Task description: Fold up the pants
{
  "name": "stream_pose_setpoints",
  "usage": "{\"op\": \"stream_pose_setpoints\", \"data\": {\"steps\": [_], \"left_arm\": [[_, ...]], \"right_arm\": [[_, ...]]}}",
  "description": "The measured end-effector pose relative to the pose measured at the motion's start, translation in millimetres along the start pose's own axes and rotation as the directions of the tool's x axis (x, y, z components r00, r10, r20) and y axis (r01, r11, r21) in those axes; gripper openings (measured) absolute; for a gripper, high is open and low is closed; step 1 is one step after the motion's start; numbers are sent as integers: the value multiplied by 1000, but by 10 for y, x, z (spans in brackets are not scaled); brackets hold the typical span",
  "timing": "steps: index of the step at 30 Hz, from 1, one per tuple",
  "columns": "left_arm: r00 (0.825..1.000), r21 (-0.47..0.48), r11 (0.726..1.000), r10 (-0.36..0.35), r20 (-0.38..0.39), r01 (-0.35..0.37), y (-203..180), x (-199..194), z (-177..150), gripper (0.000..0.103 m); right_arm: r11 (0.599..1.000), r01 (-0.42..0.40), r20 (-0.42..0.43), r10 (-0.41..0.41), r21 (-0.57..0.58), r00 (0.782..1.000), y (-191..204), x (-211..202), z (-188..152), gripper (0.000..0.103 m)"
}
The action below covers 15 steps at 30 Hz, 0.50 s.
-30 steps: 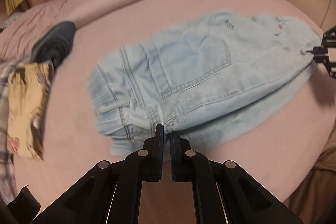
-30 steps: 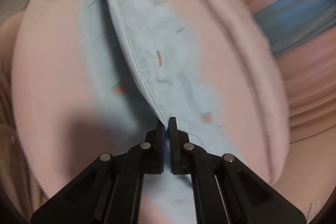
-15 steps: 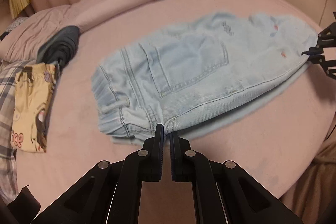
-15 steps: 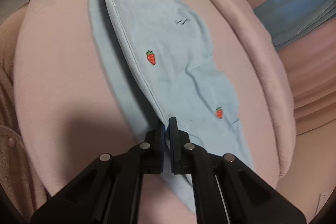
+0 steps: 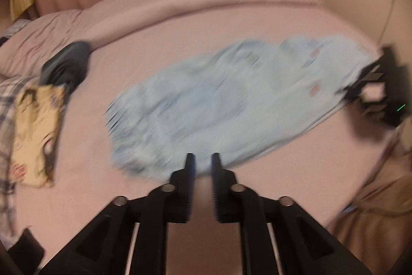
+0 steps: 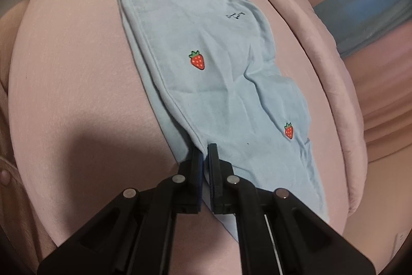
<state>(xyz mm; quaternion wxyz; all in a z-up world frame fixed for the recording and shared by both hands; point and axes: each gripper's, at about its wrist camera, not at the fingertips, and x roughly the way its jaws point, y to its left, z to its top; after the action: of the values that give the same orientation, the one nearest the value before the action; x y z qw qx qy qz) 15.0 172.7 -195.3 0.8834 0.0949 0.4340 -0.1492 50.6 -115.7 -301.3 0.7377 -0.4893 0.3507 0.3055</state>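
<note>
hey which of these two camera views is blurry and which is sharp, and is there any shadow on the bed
Left wrist view: motion-blurred, the pants smeared into streaks, with only the left gripper crisp. Right wrist view: sharp, the strawberry patches clear, with a dark shadow on the pink bed cover left of the right gripper. Both bulge at the edges, fisheye-style.

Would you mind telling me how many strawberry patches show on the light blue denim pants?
2: one strawberry mid-leg, another nearer the hem; the folded-under side may hide more.

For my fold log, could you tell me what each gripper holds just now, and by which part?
The right gripper pinches the pants at the leg's folded edge near the hem. The left gripper, jaws just opening, holds nothing.
</note>
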Motion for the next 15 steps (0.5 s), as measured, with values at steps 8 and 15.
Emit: {"op": "stream_pose_setpoints", "data": {"steps": [8,15], "left_arm": [[973,-49,973,-227,-49,225,-749,855,602,51],[929,12,933,-358,-89,361,-1387,1109,917,51]], "right_arm": [[939,-123,80,103,321,992,-435,-128,-214,27],[390,-170,159,60,905,986,-1535,-501,-1810,42]]}}
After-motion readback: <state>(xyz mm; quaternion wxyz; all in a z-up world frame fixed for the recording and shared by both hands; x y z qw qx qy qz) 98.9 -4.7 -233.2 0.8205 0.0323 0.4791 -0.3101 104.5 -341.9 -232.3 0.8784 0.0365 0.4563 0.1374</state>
